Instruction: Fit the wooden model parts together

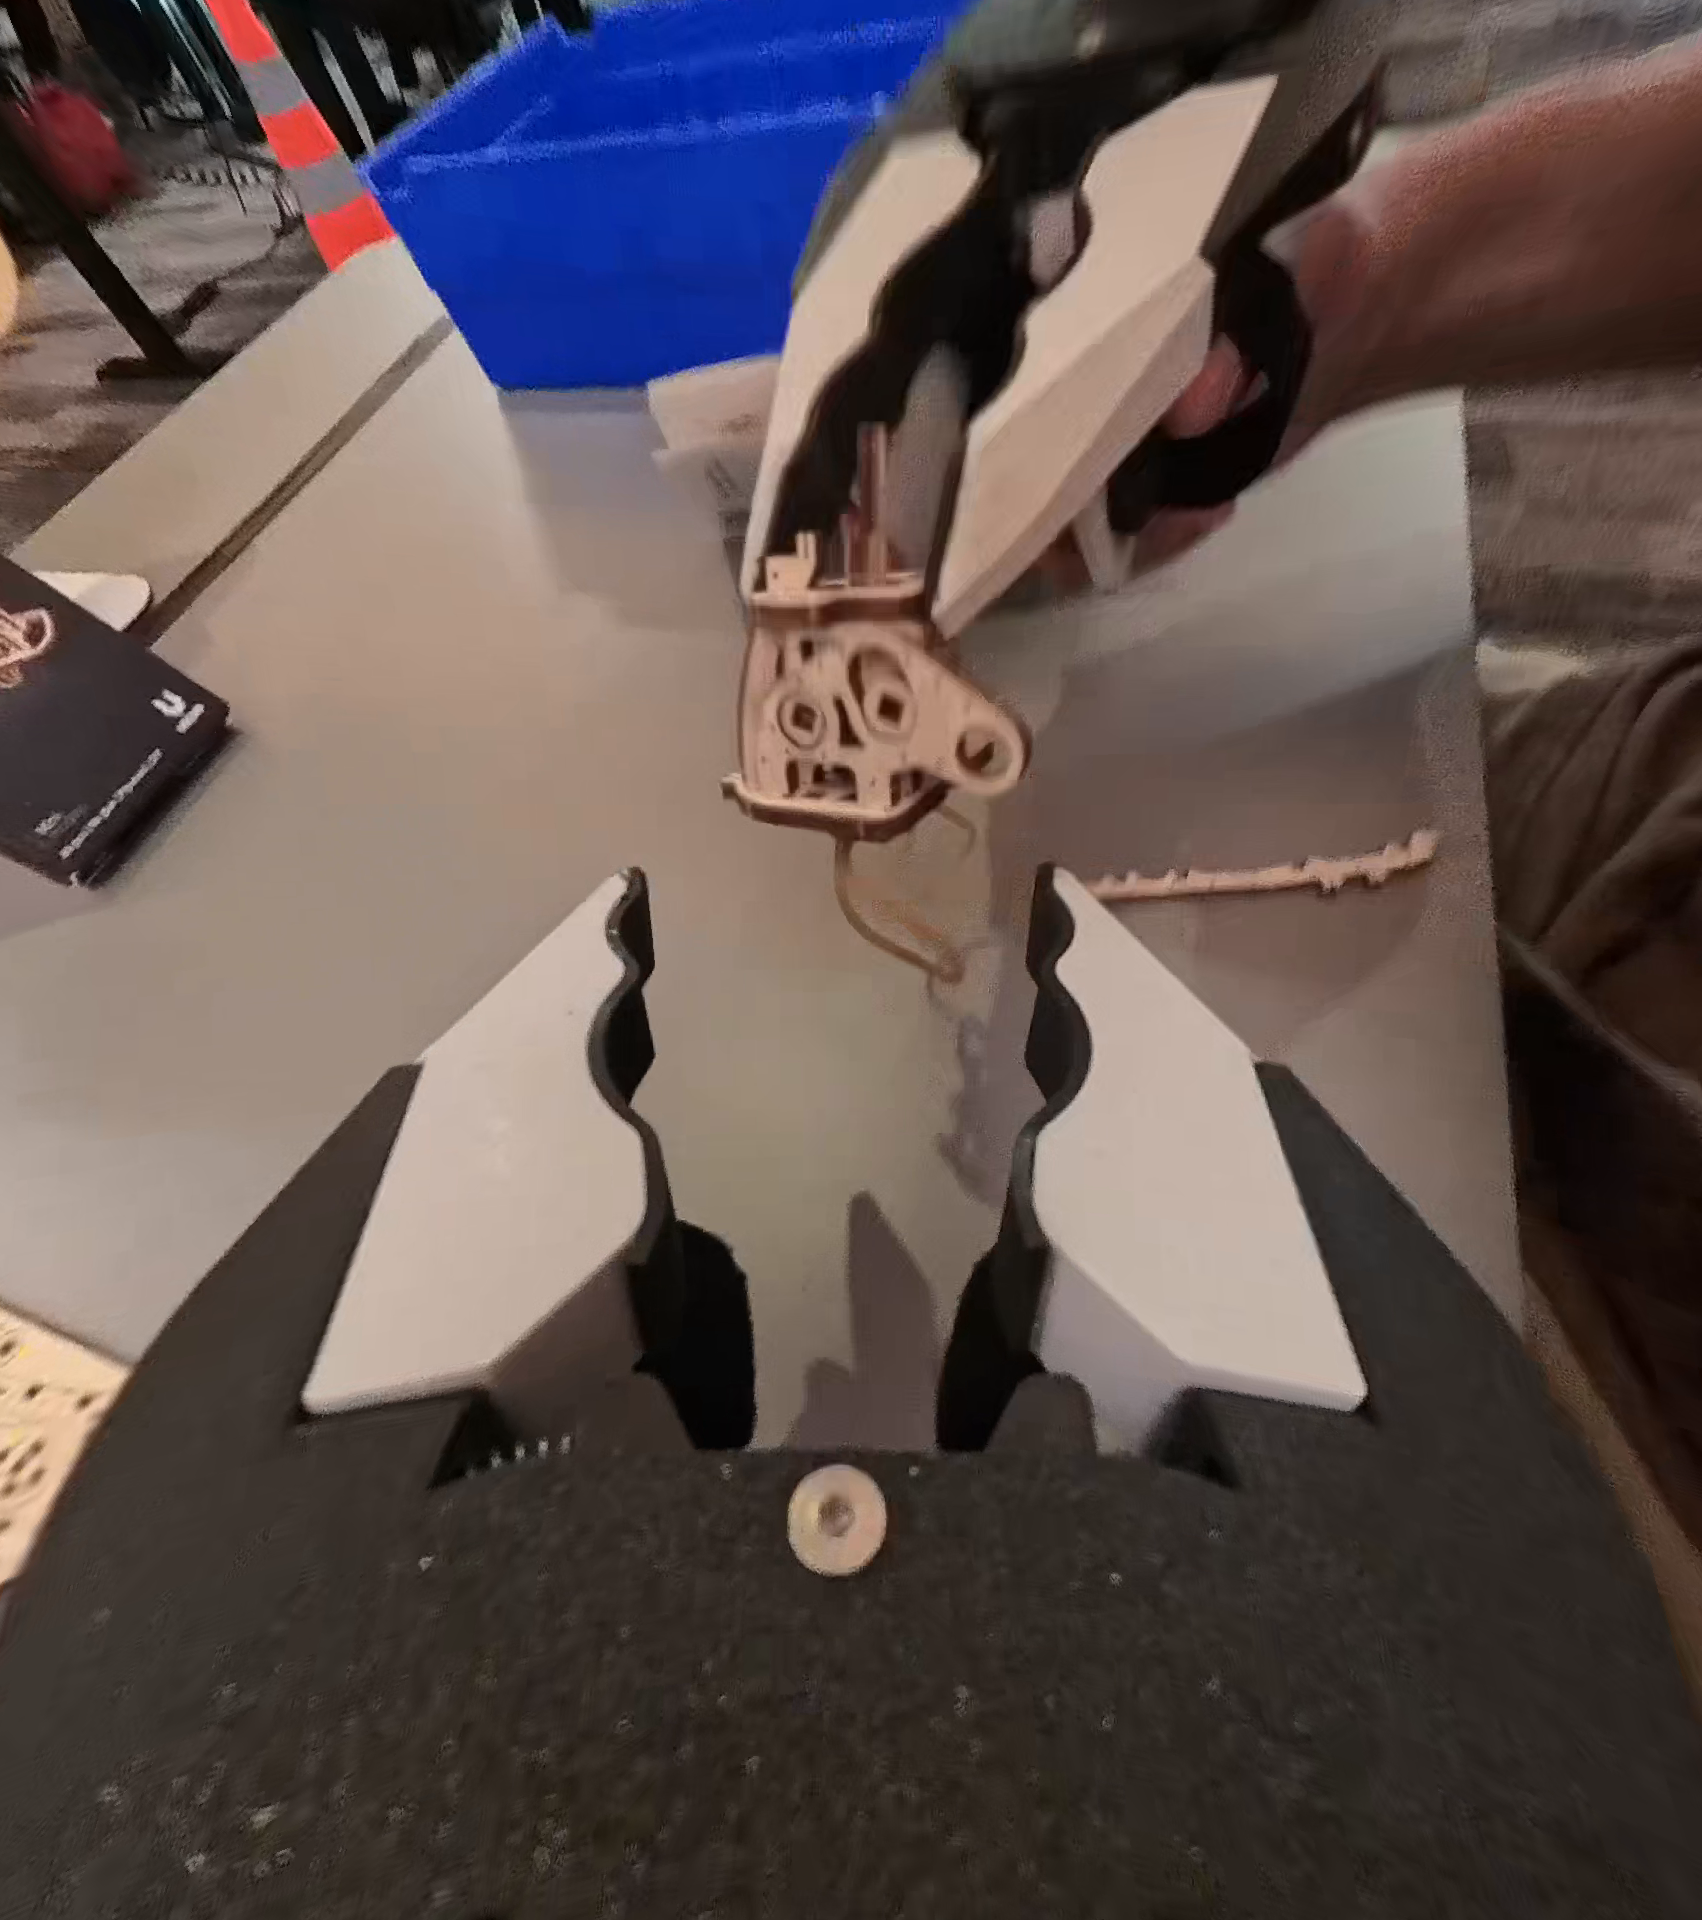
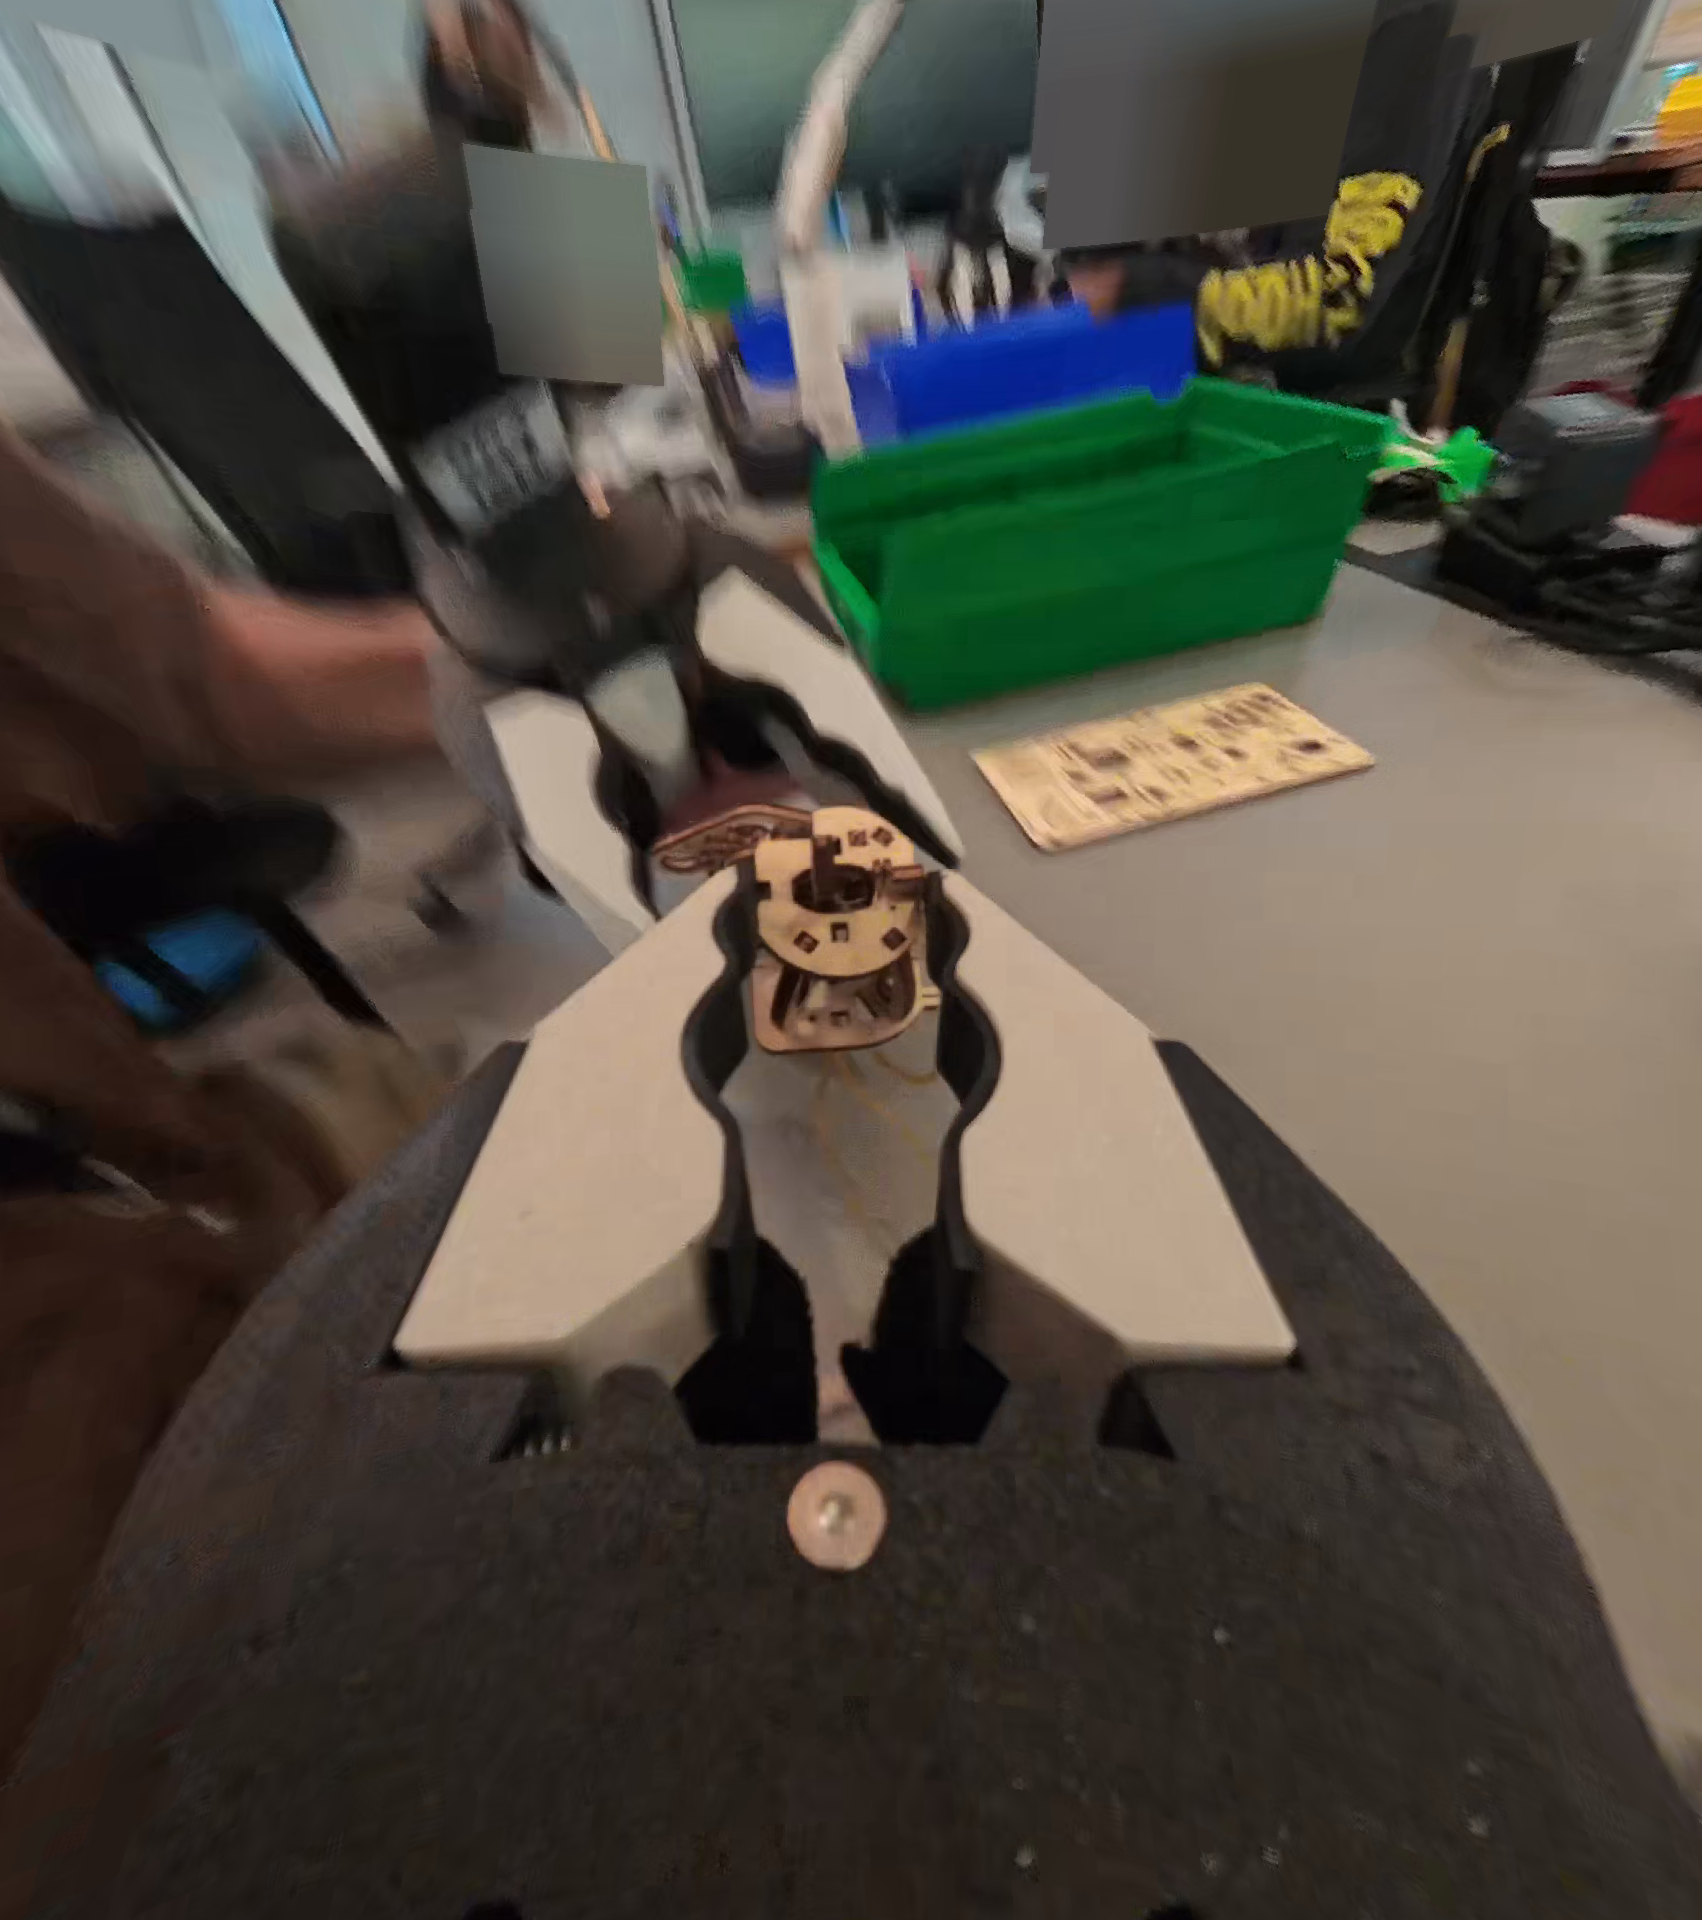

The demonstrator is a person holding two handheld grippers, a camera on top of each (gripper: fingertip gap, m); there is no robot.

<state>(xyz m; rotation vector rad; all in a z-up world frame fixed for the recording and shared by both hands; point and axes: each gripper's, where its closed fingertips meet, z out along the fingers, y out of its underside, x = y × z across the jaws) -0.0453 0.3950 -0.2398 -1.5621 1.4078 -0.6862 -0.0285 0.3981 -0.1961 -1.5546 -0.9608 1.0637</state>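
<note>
Two grippers face each other: the right gripper [image 2: 831, 894] pinches the wooden assembly [image 1: 868, 717] at its fingertips, lifted off the tabletop [image 1: 411, 779], presumably exposing its slots, while the left gripper [image 1: 836, 904], fingers wide and empty, waits at 6 o'clock. A loose wooden strip [image 1: 1262, 878] lies at 3 o'clock.

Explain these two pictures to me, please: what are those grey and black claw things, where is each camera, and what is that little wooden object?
There is no robot here. A person holds a hand tool with two-fingered jaws in each hand, and each tool carries a camera looking forward along its fingers.

The left wrist view shows the left gripper, its jaws open and empty. Opposite it is the right gripper, gripped by the person's hand.

The right wrist view shows that right gripper shut on a small wooden model assembly, held above the grey table.

On the table lie a thin wooden strip, a sheet of cut-out wooden parts, a dark booklet, a blue bin and a green bin.
</note>
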